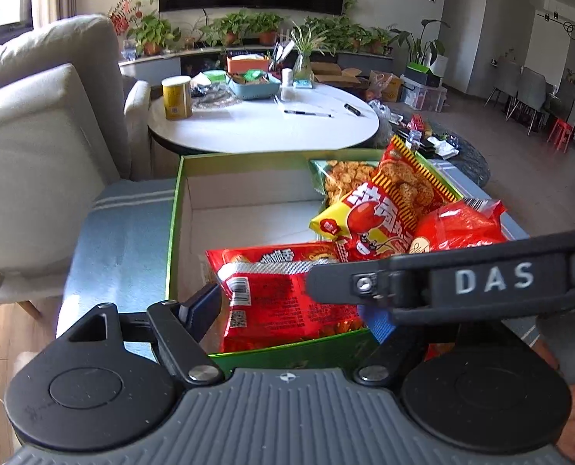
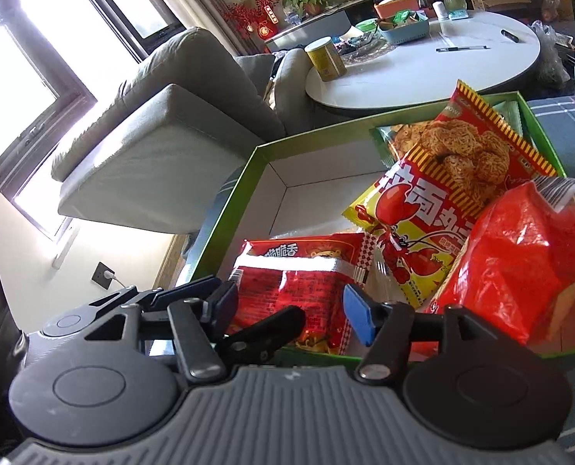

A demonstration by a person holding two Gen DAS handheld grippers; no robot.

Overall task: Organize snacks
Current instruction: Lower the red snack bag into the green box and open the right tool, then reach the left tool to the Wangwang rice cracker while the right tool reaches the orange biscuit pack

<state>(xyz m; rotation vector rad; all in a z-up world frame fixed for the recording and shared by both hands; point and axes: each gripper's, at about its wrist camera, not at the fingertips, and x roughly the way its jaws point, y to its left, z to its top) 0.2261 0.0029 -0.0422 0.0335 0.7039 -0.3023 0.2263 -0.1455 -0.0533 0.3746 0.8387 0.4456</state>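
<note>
A green box (image 1: pixel 245 160) with a white inside sits on a blue cushion. It holds several snack bags. A red noodle bag (image 1: pixel 283 302) lies at the near edge. A yellow-red lobster bag (image 1: pixel 369 221), a red bag (image 1: pixel 462 224) and a green bag (image 1: pixel 338 178) fill the right side. My left gripper (image 1: pixel 291 310) is open, one finger on each side of the red noodle bag. My right gripper (image 2: pixel 291 306) is open just above the same bag (image 2: pixel 299 290), and its arm crosses the left wrist view (image 1: pixel 481 279). The box (image 2: pixel 229 209) and the lobster bag (image 2: pixel 423 213) show in the right wrist view too.
A beige sofa (image 1: pixel 43 135) stands to the left. A round white table (image 1: pixel 264 124) behind the box carries a yellow can (image 1: pixel 176 97), a blue basket (image 1: pixel 253 87) and pens. Potted plants line a shelf under a TV. The box's left half shows bare white floor (image 1: pixel 248 224).
</note>
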